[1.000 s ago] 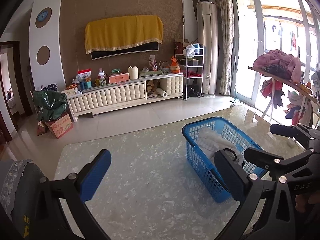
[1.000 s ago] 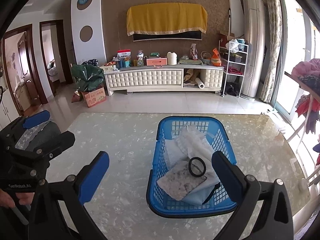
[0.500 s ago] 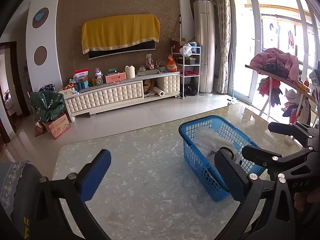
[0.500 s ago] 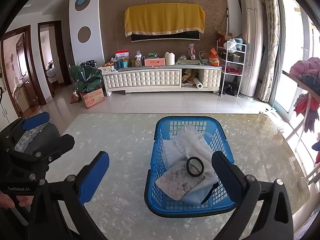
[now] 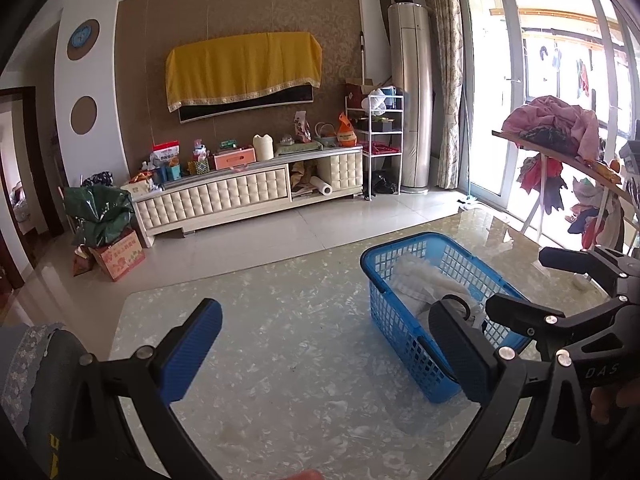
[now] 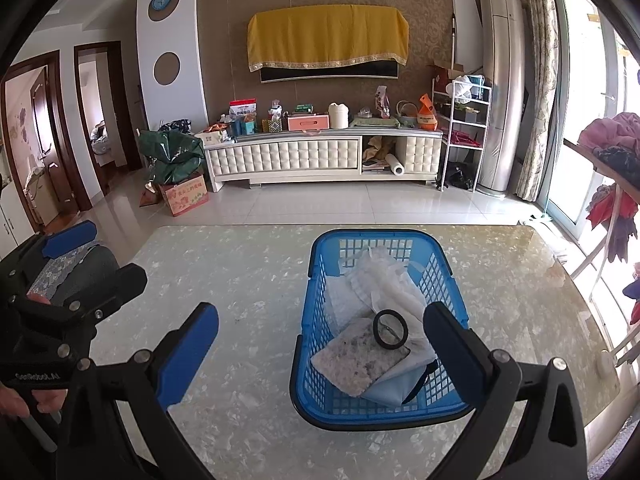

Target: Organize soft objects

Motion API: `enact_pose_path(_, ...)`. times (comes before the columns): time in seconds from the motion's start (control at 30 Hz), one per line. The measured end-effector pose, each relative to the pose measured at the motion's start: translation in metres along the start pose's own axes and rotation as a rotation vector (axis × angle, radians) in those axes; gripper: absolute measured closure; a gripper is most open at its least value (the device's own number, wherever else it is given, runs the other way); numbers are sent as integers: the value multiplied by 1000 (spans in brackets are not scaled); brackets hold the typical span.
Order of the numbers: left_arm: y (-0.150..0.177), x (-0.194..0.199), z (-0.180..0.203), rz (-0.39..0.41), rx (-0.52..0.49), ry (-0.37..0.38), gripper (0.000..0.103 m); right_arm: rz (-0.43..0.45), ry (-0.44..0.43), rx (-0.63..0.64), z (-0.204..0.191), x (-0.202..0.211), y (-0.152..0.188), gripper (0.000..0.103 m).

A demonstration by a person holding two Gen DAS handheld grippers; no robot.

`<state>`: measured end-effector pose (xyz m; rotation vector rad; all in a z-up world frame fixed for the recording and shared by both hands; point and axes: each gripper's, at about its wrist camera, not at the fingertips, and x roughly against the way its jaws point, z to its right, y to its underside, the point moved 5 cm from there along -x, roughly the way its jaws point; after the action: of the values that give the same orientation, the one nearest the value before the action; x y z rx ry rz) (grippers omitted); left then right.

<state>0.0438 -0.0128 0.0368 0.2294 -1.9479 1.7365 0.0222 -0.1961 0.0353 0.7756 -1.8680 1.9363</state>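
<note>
A blue plastic basket (image 6: 306,320) (image 5: 384,308) stands on the marble table (image 6: 248,280). Inside lie a white mesh cloth (image 6: 384,276), a speckled grey cloth (image 6: 356,360), a light blue cloth (image 6: 396,384) and a black ring (image 6: 390,330). My right gripper (image 6: 320,344) is open above the table in front of the basket, its right finger beside the basket's near right corner. My left gripper (image 5: 324,344) is open over bare table, left of the basket, holding nothing. Each view shows the other gripper at its edge, with a hand on its handle.
A chair back with grey patterned fabric (image 6: 80,272) stands at the table's left edge. Beyond the table are a tiled floor, a white TV cabinet (image 6: 320,156), a cardboard box (image 6: 186,196) and a rack of clothes (image 5: 560,132) at the right.
Both views shift slightly: the basket sits a little lower and nearer the left in each frame. Both grippers stay open and empty.
</note>
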Motion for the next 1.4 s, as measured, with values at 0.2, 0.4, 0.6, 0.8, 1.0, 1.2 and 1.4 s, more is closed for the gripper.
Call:
enact_pose_path(0.2, -1, 0, 2, 6, -17, -23, 0, 0, 0, -1, 0, 1, 1, 0)
enact_pose_path(0.4, 0, -1, 2, 2, -18, -27, 0, -2, 1, 0, 0, 1, 1, 0)
enact_pose_path(0.6, 0, -2, 2, -2, -17, -25, 0, -3, 2, 0, -1, 2, 1, 0)
enact_pose_path(0.8, 0, -1, 1, -1, -15, -25, 0, -3, 0, 2, -2, 2, 1, 0)
enact_pose_path(1.0, 1, -1, 3, -5, -14, -24, 0, -3, 2, 1, -3, 2, 1, 0)
enact_pose_path(1.2, 2, 0, 3, -3, -13, -27, 0, -6, 3, 2, -4, 2, 1, 0)
enact_pose_path(1.4, 3, 0, 4, -6, -13, -25, 0, -2, 10, 5, -4, 3, 0, 0)
